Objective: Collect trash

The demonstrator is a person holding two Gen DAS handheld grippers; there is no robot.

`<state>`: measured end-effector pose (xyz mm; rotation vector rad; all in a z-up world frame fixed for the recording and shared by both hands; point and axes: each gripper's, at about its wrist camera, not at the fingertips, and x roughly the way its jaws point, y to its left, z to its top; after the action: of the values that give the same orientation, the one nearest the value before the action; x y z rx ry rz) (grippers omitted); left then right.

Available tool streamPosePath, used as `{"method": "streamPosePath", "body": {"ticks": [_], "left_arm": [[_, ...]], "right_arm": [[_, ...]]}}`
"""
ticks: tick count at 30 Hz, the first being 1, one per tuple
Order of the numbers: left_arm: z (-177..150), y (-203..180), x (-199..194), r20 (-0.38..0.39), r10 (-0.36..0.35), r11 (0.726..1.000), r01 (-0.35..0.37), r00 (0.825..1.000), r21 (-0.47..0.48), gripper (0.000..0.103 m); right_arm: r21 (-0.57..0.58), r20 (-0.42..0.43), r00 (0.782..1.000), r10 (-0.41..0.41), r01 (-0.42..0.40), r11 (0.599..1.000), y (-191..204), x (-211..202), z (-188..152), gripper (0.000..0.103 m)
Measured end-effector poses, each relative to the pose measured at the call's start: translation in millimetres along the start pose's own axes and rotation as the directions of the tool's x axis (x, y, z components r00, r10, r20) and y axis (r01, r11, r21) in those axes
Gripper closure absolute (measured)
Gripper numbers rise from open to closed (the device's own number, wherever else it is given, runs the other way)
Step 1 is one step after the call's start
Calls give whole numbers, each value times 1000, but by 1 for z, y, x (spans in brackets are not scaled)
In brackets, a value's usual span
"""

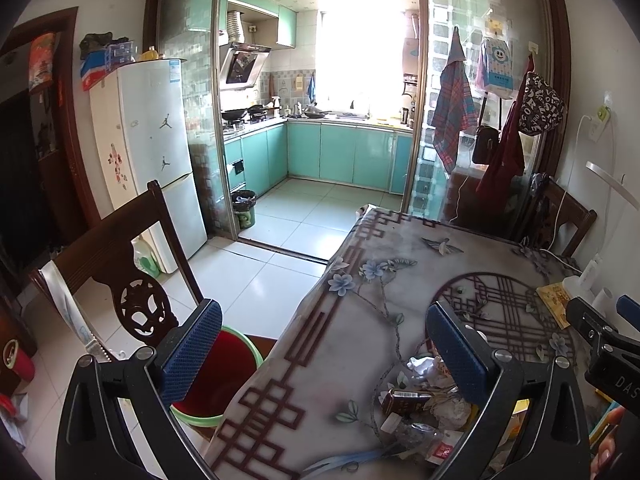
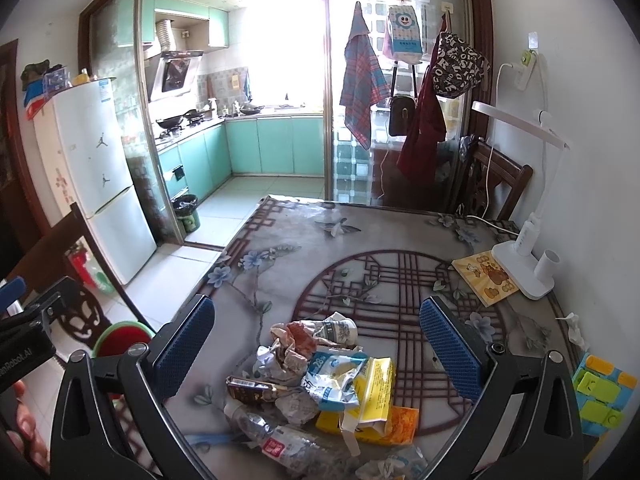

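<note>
Right wrist view: right claw (image 2: pixel 316 346) spread wide, empty, above trash pile (image 2: pixel 320 380) heaped on bench (image 2: pixel 280 264). Nothing collected yet, apparently.
Left wrist view: left claw (image 1: pixel 324 354) gaping, empty; red bin (image 1: pixel 216 380) beside bench edge, contents unclear.

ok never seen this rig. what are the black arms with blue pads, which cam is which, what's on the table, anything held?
No robot: a person carries a hand-held gripper in each hand, each with a fisheye camera looking along its blue-padded fingers. The left view shows the left hand-held gripper, open and empty; the right view shows the right hand-held gripper, also open and empty. On the table lies a trash pile: wrappers, crumpled paper, a crushed bottle. A red bin stands on the floor beside the table.
</note>
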<state>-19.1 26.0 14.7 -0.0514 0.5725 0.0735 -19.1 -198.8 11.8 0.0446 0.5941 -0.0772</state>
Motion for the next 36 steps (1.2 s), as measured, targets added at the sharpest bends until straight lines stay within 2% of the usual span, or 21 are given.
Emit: {"method": "streamPosePath", "body": {"ticks": [12,15,19,21,24,26,28,31,33,36], "left_arm": [[-5,2,4,-14,0,1000,0,1000,4,0],[-10,4,12,-40,-7,1000,7,999,5,0],[-23,7,31,-105,-27,1000,28,994,12,0],[-34,9,44,-158,-62,998,63,985,0,0],[-46,10,60,-219,-92,996,86,971,-36,0],[-54,7,68,-247,-108,994,99,963,-46,1],[-57,5,75,-259,-114,993,106,959,-42,1],[-61,0,84,-276,-157,987,157,948,-19,1],[-64,-7,92,-291,-210,973,229,933,34,1],[-70,-16,104,-320,-223,952,276,921,130,1]], "right_arm": [[-1,-15,1000,2,-2,1000,-5,5,-4,0],[-31,-52,999,-5,4,999,-12,15,-11,0],[-124,-158,987,10,-30,992,-16,35,-44,0],[-128,-245,967,70,-103,986,-17,49,-67,0],[-142,-391,912,121,-190,972,-8,73,-106,6],[-213,-439,893,102,-214,953,7,83,-125,15],[-311,-482,874,59,-234,921,22,92,-143,20],[-472,-519,854,-30,-258,843,43,107,-165,30],[-521,-543,839,-46,-293,801,48,111,-175,34],[-567,-570,819,-65,-335,752,56,115,-185,39]]}}
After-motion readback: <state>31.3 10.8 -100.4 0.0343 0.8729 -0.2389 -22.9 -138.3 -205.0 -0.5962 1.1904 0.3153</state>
